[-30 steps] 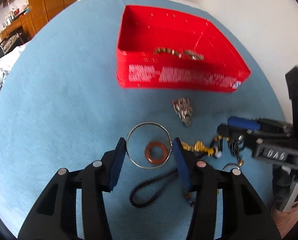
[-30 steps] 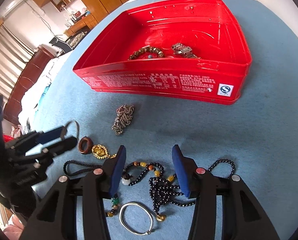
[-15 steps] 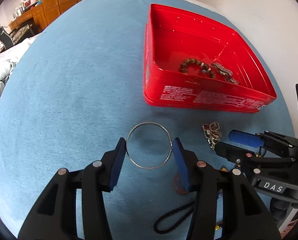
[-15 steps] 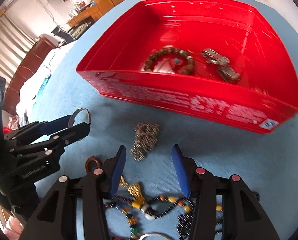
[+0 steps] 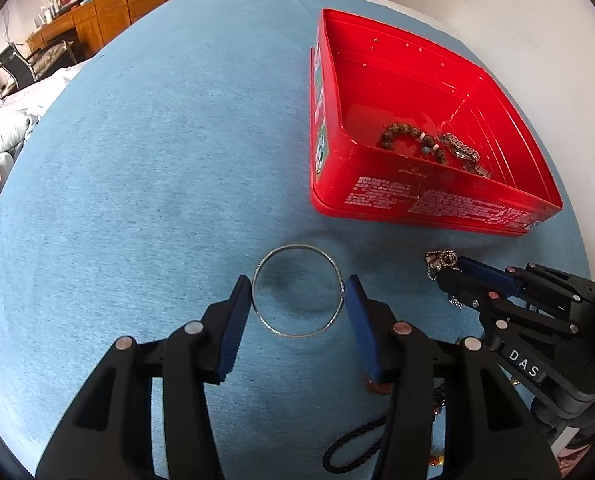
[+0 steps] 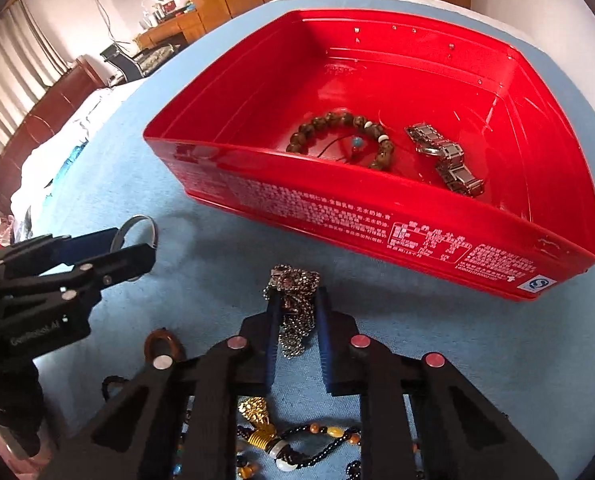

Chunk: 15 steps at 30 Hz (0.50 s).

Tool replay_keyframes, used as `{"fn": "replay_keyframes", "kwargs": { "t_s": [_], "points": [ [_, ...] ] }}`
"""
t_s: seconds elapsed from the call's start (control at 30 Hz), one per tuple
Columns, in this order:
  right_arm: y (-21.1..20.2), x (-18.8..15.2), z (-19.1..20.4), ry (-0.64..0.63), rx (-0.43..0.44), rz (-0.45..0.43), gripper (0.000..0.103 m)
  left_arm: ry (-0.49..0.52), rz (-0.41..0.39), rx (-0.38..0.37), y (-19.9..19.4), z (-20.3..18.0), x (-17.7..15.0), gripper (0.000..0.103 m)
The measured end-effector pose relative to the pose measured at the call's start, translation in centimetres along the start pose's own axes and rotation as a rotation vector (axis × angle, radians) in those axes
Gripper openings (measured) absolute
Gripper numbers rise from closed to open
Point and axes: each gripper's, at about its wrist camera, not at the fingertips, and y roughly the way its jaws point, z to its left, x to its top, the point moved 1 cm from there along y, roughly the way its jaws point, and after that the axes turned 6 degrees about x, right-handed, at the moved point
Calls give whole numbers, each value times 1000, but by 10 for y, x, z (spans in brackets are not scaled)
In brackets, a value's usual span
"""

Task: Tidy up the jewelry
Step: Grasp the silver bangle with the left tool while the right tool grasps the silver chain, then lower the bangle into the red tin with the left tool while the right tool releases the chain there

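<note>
The left gripper [image 5: 298,294] had its jaws clamped on a thin silver bangle [image 5: 297,255], held up over the blue cloth [image 5: 157,200]. The right gripper [image 6: 297,308] was squeezed onto a bunched silver chain [image 6: 293,284] just in front of the red tin [image 6: 377,216] (a bead bracelet [image 6: 337,124] and a metal link bracelet [image 6: 445,156] were sitting inside it).
</note>
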Motion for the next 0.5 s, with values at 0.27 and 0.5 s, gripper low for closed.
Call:
{"fn": "replay_keyframes", "kwargs": {
  "t_s": [0.27, 0.5],
  "points": [
    [-25, -9, -10, 60, 93, -22, 14, -14, -19, -16, -7, 4, 0, 47],
    [-69, -9, -11, 74, 156, -102, 14, -11, -62, -38, -27, 1, -2, 47]
  ]
}}
